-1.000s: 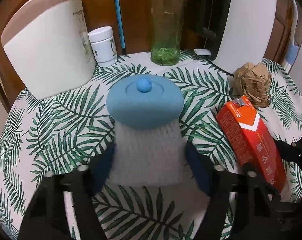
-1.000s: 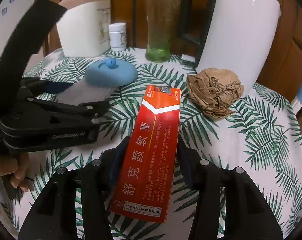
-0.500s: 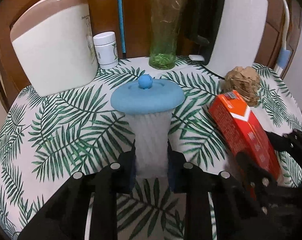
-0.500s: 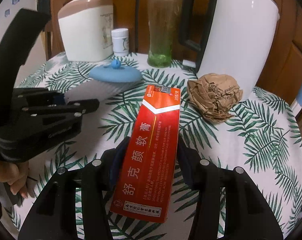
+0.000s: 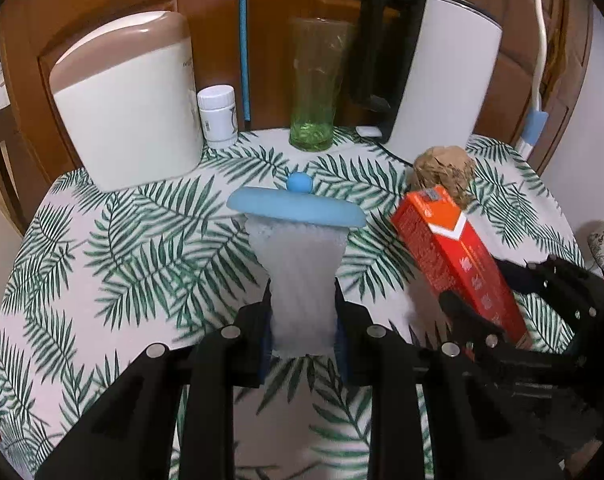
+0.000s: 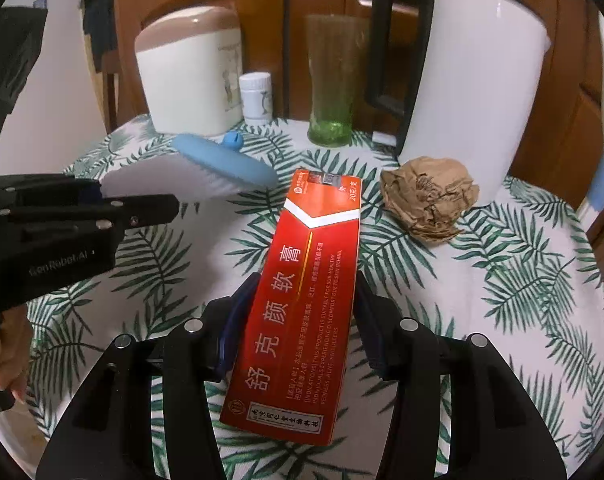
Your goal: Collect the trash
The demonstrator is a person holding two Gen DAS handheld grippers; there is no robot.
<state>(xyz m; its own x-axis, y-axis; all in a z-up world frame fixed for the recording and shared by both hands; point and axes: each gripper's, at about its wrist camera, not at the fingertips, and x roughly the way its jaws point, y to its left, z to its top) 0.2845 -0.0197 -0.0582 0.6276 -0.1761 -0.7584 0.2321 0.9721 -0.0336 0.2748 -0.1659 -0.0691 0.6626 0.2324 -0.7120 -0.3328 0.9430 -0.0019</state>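
Note:
My left gripper (image 5: 302,320) is shut on a white foam net sleeve (image 5: 302,276), squeezing its near end narrow. A blue round lid with a knob (image 5: 298,208) rides tilted on the sleeve's far end. In the right wrist view the left gripper (image 6: 142,208) holds the sleeve (image 6: 162,180) and lid (image 6: 226,158) off the tablecloth. My right gripper (image 6: 302,300) is shut on a long red carton (image 6: 314,264), also seen at the right of the left wrist view (image 5: 454,256). A crumpled brown paper ball (image 6: 430,196) lies on the table beyond the carton.
A round table with a palm-leaf cloth (image 5: 102,260) carries a cream canister with a brown top (image 5: 130,108), a small white pill bottle (image 5: 218,116), a green glass (image 5: 314,88) and a white kettle (image 5: 442,80) along its far edge. A hand (image 6: 2,352) holds the left gripper.
The left gripper's jaws closed on the foam sleeve, pinching it narrow, then raised it with the blue lid. The right gripper kept hold of the red carton and rose slightly.

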